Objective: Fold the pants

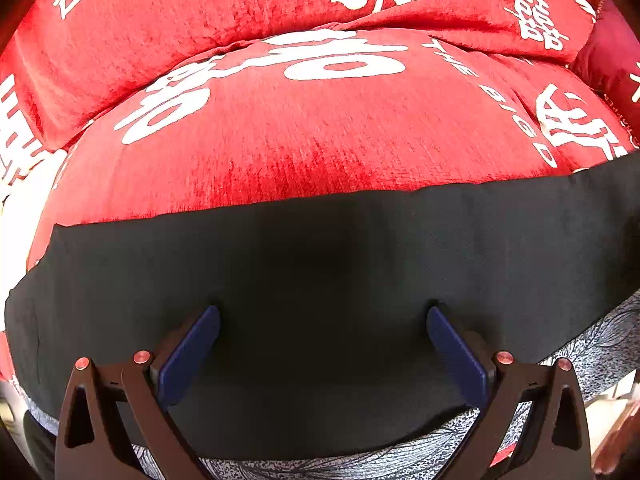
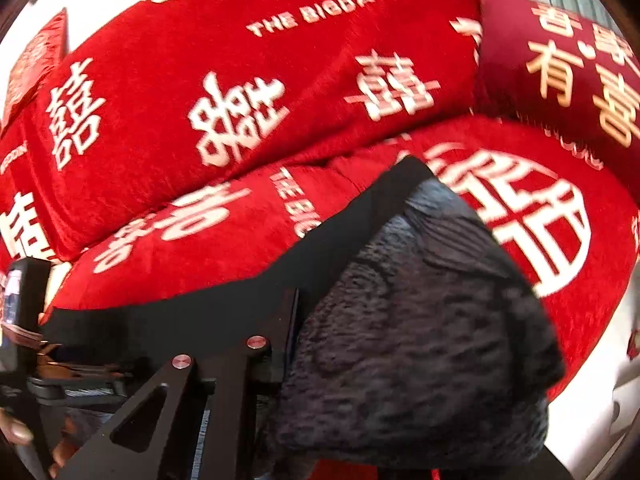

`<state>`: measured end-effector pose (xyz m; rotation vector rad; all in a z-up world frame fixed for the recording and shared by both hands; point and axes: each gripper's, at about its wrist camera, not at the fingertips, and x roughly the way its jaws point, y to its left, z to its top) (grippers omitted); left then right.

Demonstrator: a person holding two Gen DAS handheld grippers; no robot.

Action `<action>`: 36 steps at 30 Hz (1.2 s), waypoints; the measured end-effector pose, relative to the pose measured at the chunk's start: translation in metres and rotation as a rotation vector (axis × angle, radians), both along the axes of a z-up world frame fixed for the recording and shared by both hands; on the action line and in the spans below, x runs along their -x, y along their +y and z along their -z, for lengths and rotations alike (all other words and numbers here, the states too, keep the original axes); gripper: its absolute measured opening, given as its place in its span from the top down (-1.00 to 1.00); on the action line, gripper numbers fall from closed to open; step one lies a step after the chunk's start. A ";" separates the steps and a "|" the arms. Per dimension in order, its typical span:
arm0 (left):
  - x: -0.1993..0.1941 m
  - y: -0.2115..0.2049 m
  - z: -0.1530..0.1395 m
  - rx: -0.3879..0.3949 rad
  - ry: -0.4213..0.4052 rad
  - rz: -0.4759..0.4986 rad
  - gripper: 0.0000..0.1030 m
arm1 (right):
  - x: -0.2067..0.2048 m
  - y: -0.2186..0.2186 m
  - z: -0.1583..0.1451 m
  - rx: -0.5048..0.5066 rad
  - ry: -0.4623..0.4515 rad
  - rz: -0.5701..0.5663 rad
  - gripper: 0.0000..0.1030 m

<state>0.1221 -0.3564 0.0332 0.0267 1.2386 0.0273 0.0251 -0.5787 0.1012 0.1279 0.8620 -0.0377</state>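
The pants (image 1: 320, 264) are black outside with a grey patterned lining (image 1: 580, 344). They lie spread across a red cushion seat (image 1: 320, 152). My left gripper (image 1: 323, 320) is open, its blue pads (image 1: 192, 352) resting wide apart on the black cloth. In the right wrist view the pants (image 2: 420, 320) are lifted and bunched, grey lining facing me, covering the right side of my right gripper (image 2: 296, 340). Only its left finger (image 2: 280, 344) shows, pressed against the cloth. The other finger is hidden.
The red sofa has a back cushion (image 1: 200, 12) with white characters behind the seat. A darker red pillow (image 2: 560, 72) with gold characters lies at the right. The left gripper's body (image 2: 24, 312) and a hand (image 2: 16, 432) show at the left edge.
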 end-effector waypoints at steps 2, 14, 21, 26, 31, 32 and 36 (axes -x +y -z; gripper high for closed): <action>0.000 0.001 0.000 0.006 -0.001 0.008 -1.00 | 0.001 0.013 -0.007 0.021 -0.009 -0.016 0.69; 0.009 0.090 -0.045 0.152 -0.041 -0.041 -1.00 | 0.014 0.125 -0.054 0.137 -0.078 -0.164 0.74; 0.043 0.207 -0.048 0.175 -0.071 -0.207 -1.00 | 0.031 0.230 -0.033 0.236 -0.067 -0.337 0.75; 0.072 0.273 -0.029 0.209 -0.042 -0.335 -1.00 | 0.052 0.310 0.022 0.394 -0.008 -0.490 0.75; 0.092 0.301 -0.016 0.232 -0.034 -0.380 -1.00 | 0.069 0.355 0.070 0.524 0.060 -0.574 0.74; 0.092 0.302 -0.015 0.231 -0.037 -0.377 -1.00 | 0.070 0.357 0.074 0.540 0.064 -0.569 0.74; 0.094 0.301 -0.015 0.241 -0.047 -0.374 -1.00 | 0.072 0.366 0.078 0.601 0.062 -0.543 0.74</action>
